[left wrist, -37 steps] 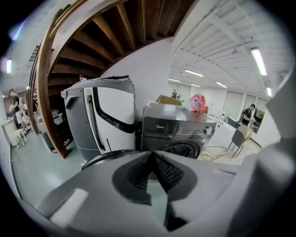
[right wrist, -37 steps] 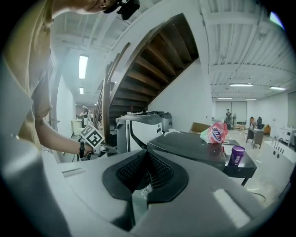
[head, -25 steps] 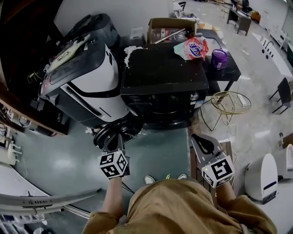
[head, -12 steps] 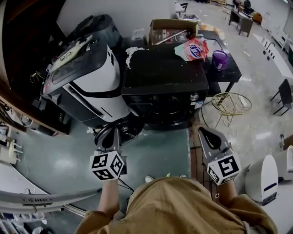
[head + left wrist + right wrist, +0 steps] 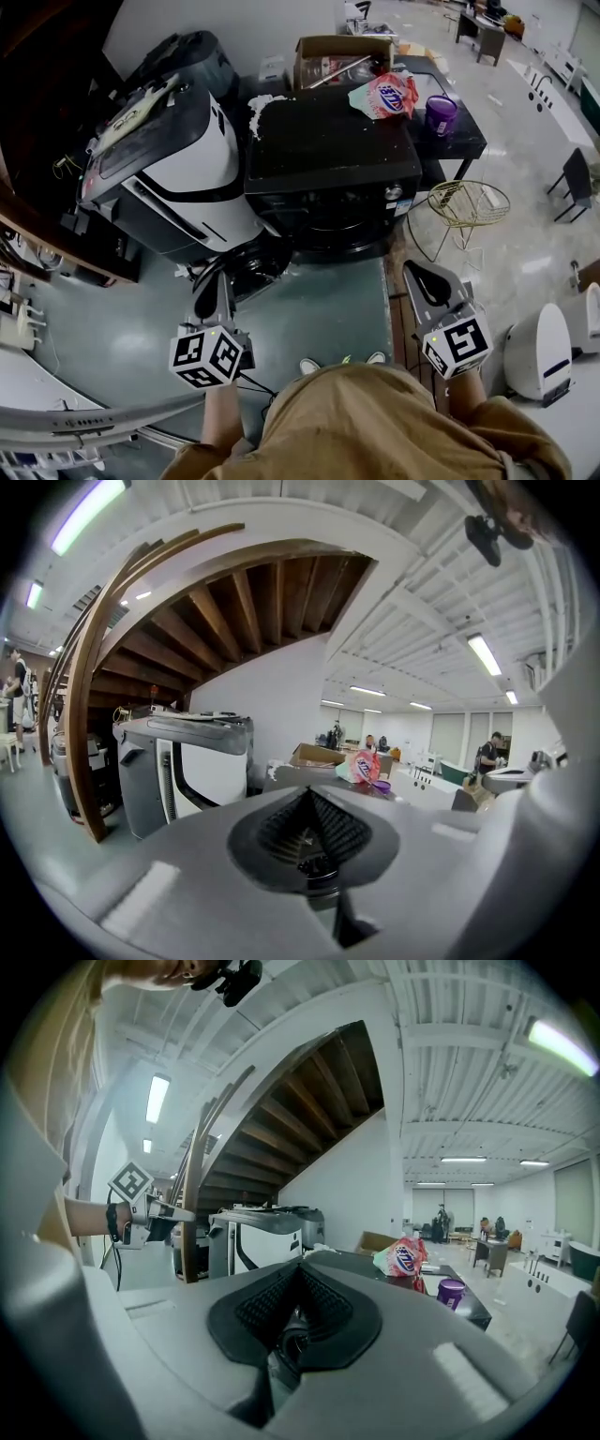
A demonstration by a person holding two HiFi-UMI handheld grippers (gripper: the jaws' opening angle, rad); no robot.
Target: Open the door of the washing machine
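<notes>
You hold both grippers out in front of you, side by side and well apart. Each one points forward and just a little bit down.

Your left gripper (image 5: 221, 274) is in front of the lower left corner of the washing machine (image 5: 333, 159). Its fingers are pressed together, with nothing between them. Your bare left arm (image 5: 221, 412) reaches straight out behind the marker cube (image 5: 208, 355).

Your right gripper (image 5: 412, 270) is off to the right of the machine's front, above the floor (image 5: 319, 309). Its fingers are closed too, and they hold nothing.

The washing machine is the black box in the middle. A white and grey machine (image 5: 178, 169) stands on its left. The washing machine's round dark door (image 5: 251, 265) sticks out from the front at the lower left, right by the tip of your left gripper. You cannot tell if the tip touches it.

A pink soap bag (image 5: 384, 95) lies at the back right of the machine's top. A purple cup (image 5: 441, 113) stands on the black desk (image 5: 464, 141) to the right.
</notes>
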